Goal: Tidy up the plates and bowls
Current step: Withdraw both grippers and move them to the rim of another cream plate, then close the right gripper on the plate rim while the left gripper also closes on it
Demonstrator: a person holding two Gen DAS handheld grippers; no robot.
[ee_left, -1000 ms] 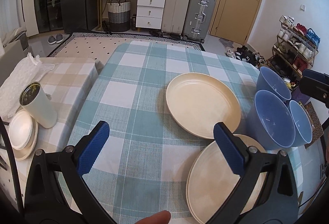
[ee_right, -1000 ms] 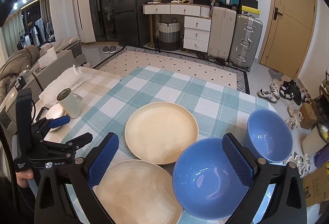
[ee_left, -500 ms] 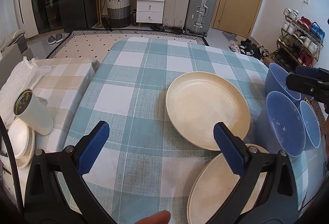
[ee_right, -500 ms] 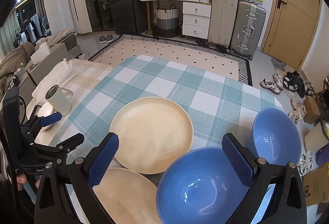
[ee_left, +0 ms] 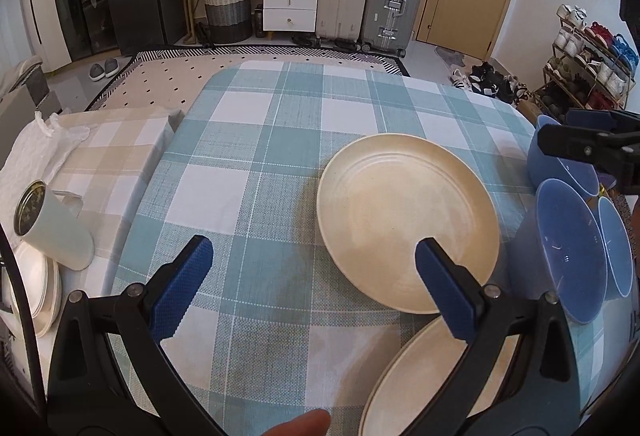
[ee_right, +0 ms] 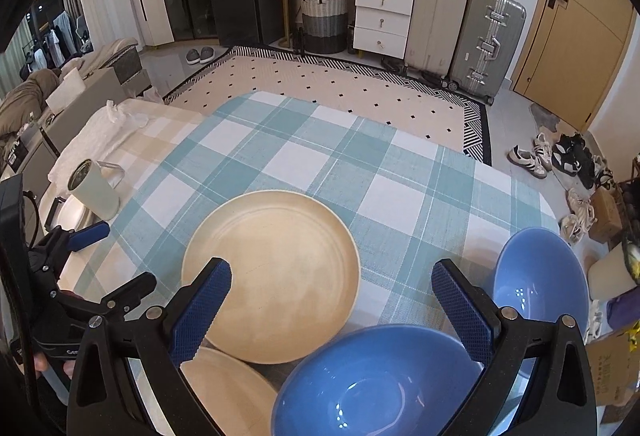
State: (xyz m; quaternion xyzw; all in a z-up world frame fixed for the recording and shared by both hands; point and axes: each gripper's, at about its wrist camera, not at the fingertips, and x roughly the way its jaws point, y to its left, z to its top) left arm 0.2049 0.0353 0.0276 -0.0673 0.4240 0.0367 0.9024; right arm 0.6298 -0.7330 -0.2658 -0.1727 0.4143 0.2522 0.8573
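Note:
Two cream plates lie on the teal checked tablecloth: a far plate (ee_left: 404, 220) (ee_right: 276, 272) and a near plate (ee_left: 424, 376) (ee_right: 224, 392) at the front edge. Blue bowls stand at the right: a near one (ee_left: 568, 248) (ee_right: 380, 380), a far one (ee_left: 560, 159) (ee_right: 540, 276), and a third (ee_left: 616, 248) beside the near one. My left gripper (ee_left: 312, 284) is open and empty, above the cloth left of the plates. My right gripper (ee_right: 332, 312) is open and empty, over the near bowl and the far plate's edge.
A white cylindrical cup (ee_left: 52, 228) and stacked white plates (ee_left: 32, 288) sit on a beige checked surface at the left. The table's front and right edges are close to the bowls. Suitcases, drawers and a shoe rack stand beyond the table.
Both grippers have moved forward and lower toward the table; plates and bowls appear larger and nearer. Both grippers stay open. Nothing on the table has moved.

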